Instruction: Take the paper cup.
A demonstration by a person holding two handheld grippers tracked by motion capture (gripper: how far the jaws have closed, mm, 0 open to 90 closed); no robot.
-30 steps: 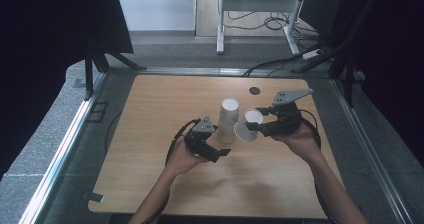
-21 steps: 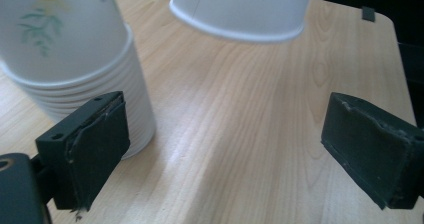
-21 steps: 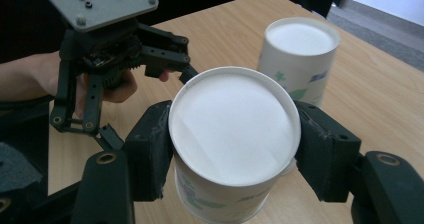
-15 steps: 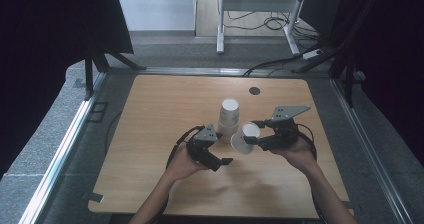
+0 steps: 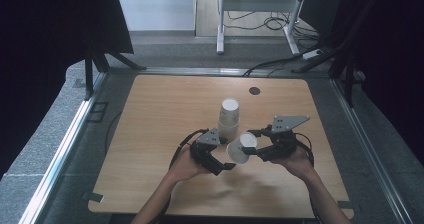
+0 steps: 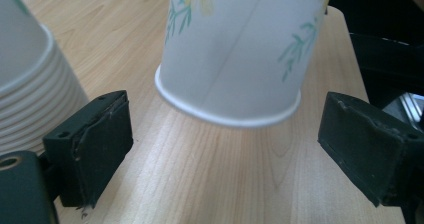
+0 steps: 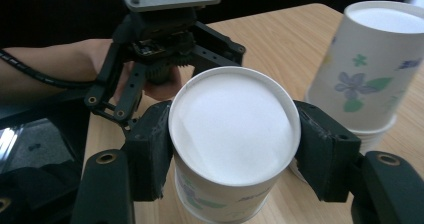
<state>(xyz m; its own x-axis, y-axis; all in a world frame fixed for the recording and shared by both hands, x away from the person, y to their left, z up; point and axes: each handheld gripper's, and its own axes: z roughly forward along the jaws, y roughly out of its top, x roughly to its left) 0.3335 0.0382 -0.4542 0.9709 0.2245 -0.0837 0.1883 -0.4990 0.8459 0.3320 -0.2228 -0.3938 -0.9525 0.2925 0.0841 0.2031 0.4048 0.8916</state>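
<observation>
An upside-down stack of white paper cups [image 5: 229, 116] with flower prints stands at the table's middle; in the right gripper view the stack [image 7: 370, 69] is on the right. My right gripper [image 5: 250, 150] is shut on a single flowered cup [image 5: 240, 148], bottom side up and tilted, held just above the wood. The pads grip the cup [image 7: 235, 134] on both sides. My left gripper [image 5: 224, 166] faces it, open. Its jaws have just been closing a little. The cup [image 6: 235, 49] hangs ahead between them, untouched, with the stack [image 6: 30, 94] at the left.
The wooden table [image 5: 160, 114] has a small dark round hole cover [image 5: 254, 90] at the back right. A metal frame [image 5: 75, 129] runs along its edges. Black curtains hang at both sides, with a stand and cables on the floor behind.
My right gripper has come down and toward the near side with the cup, away from the stack and up to the left gripper. The left hand has barely moved.
</observation>
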